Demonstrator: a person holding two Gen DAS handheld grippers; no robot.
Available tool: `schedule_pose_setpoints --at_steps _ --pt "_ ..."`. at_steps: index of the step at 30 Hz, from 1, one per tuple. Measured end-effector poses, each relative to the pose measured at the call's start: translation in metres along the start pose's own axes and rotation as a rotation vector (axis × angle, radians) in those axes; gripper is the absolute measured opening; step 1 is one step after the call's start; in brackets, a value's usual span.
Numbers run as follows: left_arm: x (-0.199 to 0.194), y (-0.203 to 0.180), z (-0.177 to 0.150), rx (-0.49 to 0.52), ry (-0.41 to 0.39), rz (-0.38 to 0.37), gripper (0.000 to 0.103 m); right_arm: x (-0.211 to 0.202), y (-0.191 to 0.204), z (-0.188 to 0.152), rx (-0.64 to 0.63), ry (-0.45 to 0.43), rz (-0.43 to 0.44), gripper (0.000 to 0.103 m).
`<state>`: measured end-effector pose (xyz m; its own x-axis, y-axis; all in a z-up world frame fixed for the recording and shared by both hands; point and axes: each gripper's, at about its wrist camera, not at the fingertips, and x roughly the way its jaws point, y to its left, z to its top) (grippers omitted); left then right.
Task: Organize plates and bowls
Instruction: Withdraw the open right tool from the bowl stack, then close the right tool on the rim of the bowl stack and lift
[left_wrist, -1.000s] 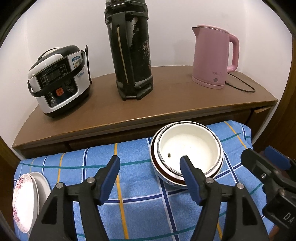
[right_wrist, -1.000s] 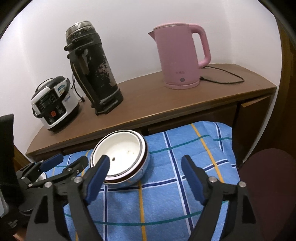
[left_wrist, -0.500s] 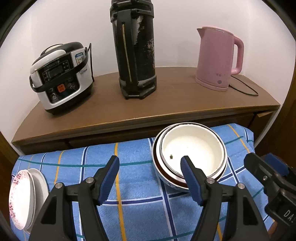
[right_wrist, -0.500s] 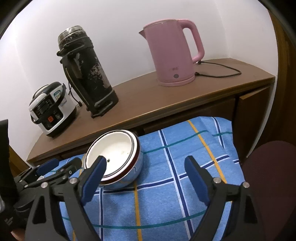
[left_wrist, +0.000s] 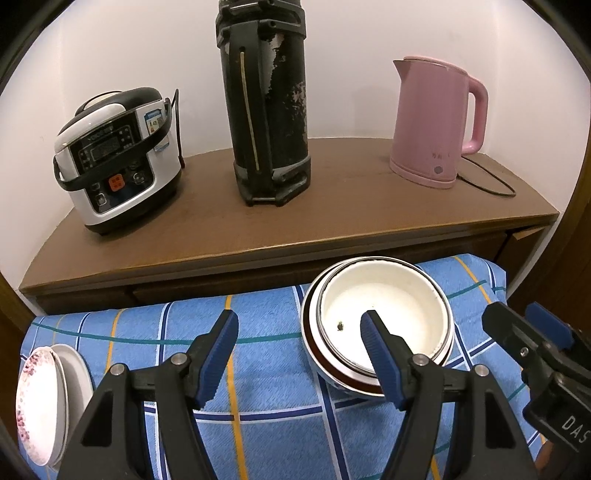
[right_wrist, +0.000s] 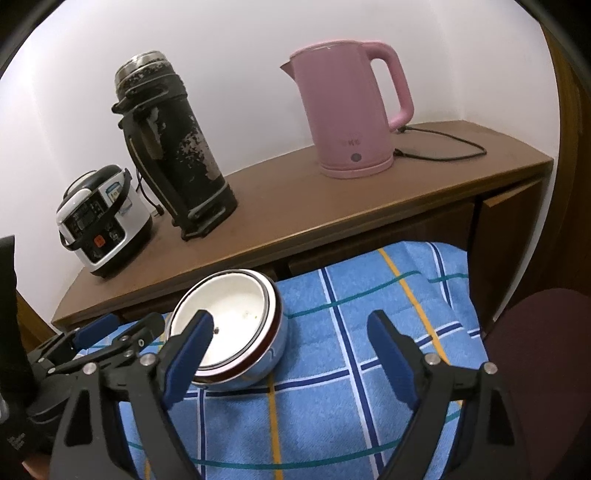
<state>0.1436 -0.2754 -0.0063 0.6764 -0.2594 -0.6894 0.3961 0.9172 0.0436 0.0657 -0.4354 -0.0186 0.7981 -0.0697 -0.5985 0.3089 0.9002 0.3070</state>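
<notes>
Little has shifted since a second ago: both views frame the scene slightly differently, with the nested bowls (left_wrist: 380, 328) sitting a touch lower and further right in the left wrist view than before, yet nothing on the blue checked cloth (left_wrist: 266, 354) has been moved. Right gripper (right_wrist: 288, 354) jaws widened briefly and are now closing back a little, with nothing pressed between them; the bowls lie behind its left finger, not between the pads. Left gripper (left_wrist: 299, 354) stands apart as before, empty, its right finger overlapping the bowls' white inside only by line of sight.

Seen from the left wrist, the bowls rest on the cloth at about 2 o'clock from the gripper's midpoint, one set inside the other, upright. At 8 o'clock, on the cloth's far left edge, two plates (left_wrist: 44, 402) lie together, a flower-rimmed one over a plain white one. Behind, on the wooden surface (left_wrist: 332, 206), stand a rice cooker (left_wrist: 118, 158), a black flask (left_wrist: 266, 103) and a pink kettle (left_wrist: 436, 122), all untouched.

For the task this reads as a pause rather than progress: bowls look already gathered, plates already paired, and neither gripper has committed to a grasp.
</notes>
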Motion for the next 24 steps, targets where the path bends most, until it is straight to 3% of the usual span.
schedule_pose_setpoints --at_steps 4,16,24 --pt "0.003 0.001 0.002 -0.003 0.005 -0.004 0.071 0.003 0.001 0.003 -0.004 0.011 0.014 0.074" --pt "0.026 0.003 0.009 -0.048 0.038 0.005 0.071 0.026 0.004 0.009 0.015 0.045 0.004 0.072" --pt "0.044 0.003 0.007 -0.060 0.065 0.034 0.071 0.057 0.008 -0.001 0.037 0.130 0.002 0.051"
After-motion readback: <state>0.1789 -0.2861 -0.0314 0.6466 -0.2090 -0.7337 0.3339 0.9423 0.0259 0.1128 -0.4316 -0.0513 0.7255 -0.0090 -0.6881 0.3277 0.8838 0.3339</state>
